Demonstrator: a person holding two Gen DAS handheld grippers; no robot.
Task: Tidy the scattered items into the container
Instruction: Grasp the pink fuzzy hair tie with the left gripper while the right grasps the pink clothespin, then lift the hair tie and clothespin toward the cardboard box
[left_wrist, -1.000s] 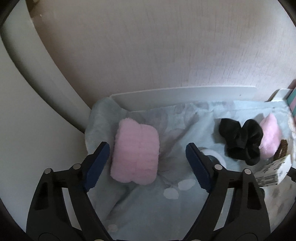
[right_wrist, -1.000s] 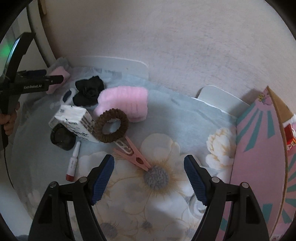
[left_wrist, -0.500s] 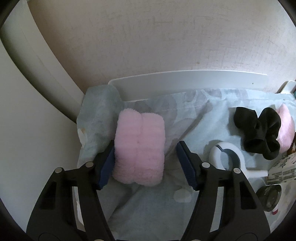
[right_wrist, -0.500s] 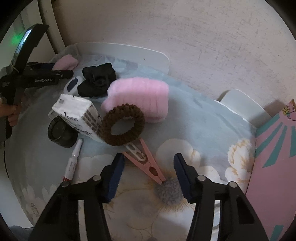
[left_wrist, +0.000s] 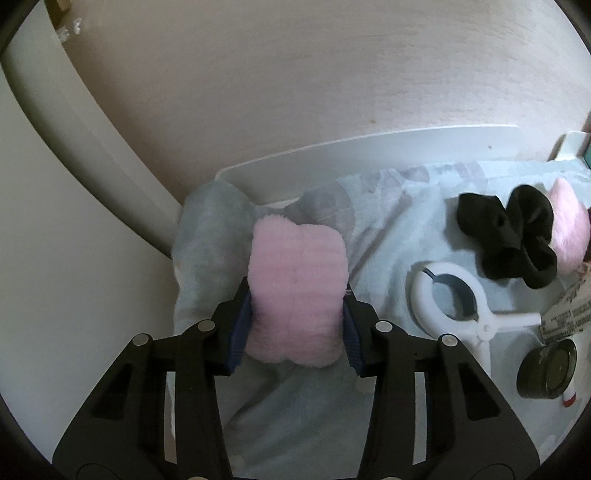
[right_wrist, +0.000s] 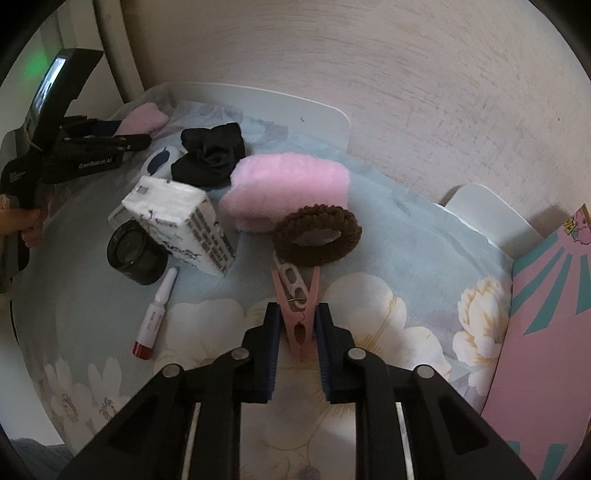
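Note:
My left gripper (left_wrist: 295, 291) is closing on a fluffy pink pad (left_wrist: 299, 280) at the cloth's far left corner; both blue pads press into its sides. The right wrist view shows that left gripper (right_wrist: 122, 133) from the side with the fluffy pink pad (right_wrist: 142, 118) in it. My right gripper (right_wrist: 297, 314) is closing too, and its pads squeeze the handle end of a pink clothespin (right_wrist: 300, 321) lying on the floral cloth (right_wrist: 406, 258). A pink and teal box (right_wrist: 554, 314) stands at the right edge.
On the cloth lie a brown scrunchie (right_wrist: 317, 236), a larger pink fluffy roll (right_wrist: 288, 184), a black scrunchie (right_wrist: 212, 155), a white tissue pack (right_wrist: 181, 218), a black jar (right_wrist: 135, 254), a red-capped tube (right_wrist: 155, 314) and a white clamp (left_wrist: 454, 302). A wall stands close behind.
Both grippers went from wide open to closed. The left moved in over the fluffy pink pad and gripped it. The right moved onto the pink clothespin and gripped it.

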